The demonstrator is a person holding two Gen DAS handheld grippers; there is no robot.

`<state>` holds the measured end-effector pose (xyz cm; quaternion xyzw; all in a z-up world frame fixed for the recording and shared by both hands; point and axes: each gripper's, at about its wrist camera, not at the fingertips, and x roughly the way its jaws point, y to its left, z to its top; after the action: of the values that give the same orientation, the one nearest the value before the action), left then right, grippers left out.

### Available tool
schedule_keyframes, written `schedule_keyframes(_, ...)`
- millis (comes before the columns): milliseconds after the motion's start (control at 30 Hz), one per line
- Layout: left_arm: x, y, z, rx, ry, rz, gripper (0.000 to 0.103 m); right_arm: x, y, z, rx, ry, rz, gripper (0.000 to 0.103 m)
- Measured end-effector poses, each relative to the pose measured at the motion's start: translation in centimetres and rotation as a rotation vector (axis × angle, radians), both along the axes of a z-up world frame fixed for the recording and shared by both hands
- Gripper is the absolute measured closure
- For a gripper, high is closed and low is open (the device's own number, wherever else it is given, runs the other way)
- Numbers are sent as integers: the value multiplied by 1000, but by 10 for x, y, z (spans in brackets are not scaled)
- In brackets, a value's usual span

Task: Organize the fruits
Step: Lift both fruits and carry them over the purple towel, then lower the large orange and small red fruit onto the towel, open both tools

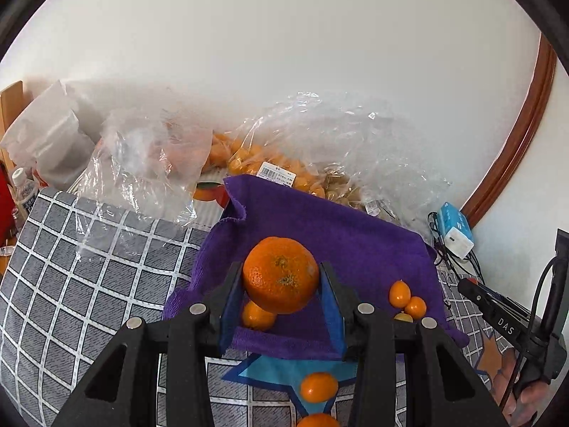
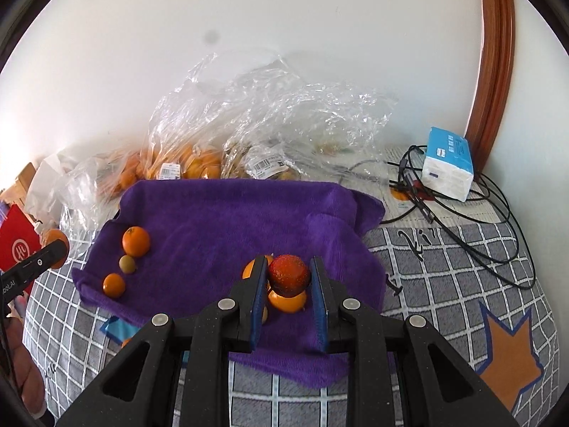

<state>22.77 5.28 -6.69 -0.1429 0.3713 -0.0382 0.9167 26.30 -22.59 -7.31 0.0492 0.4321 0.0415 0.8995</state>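
Nearest in the left wrist view, the left gripper [image 1: 281, 286] has its blue pads pressed against both flanks of a mandarin [image 1: 280, 274], held clear above the purple towel [image 1: 355, 235]. The jaws stand partly apart, only as wide as the fruit. Below it, at about 7 o'clock from the mandarin, a smaller orange fruit [image 1: 256, 316] lies on the towel. At 6 o'clock, closer to the camera, another orange [image 1: 318, 386] sits on the blue star of the checked cloth [image 1: 89, 267]. At 3 o'clock from the mandarin, two kumquats [image 1: 407, 299] touch each other on the towel.

In the right wrist view, the right gripper [image 2: 288, 279] is closed tight on a small red fruit [image 2: 288, 274], lifted above the towel [image 2: 220, 213]. Just under it, at 6 o'clock, an orange [image 2: 287, 301] rests on the towel; part of another peeks out behind the left pad. Out at 9 o'clock, three fruits lie in a loose line: a small orange one [image 2: 114, 285], a greenish one [image 2: 127, 264], and a larger orange [image 2: 136, 241].

Farther back, at 12 o'clock past the towel's far edge, crumpled clear bags [image 2: 256, 121] hold more oranges against the white wall. At 2 o'clock a tissue pack [image 2: 448, 167] sits among black cables [image 2: 498, 213].
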Motion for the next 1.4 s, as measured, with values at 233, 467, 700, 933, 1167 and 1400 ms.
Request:
schedule_keyframes(233,16,-1,-14,1,30,-6,64,28,-1,-20,-7,31,4,79)
schedule_keyframes(467,28,-2,-33,6,77,-26,64,42,1,-41,-21,57,-5,79)
schedule_keyframes(700,34,-3,-42,-11,108,-35,64,53,-3,-56,-8,85,-5,79)
schedule_keyframes(933,41,-13,-51,-9,140,-67,64,60,3,-70,-20,106,13,79)
schedule_keyframes(1167,47,-32,-57,28,154,-100,64,64,4,-82,-23,138,23,79)
schedule_keyframes(1400,50,-47,-61,115,153,-109,63,64,4,-83,-28,138,24,75)
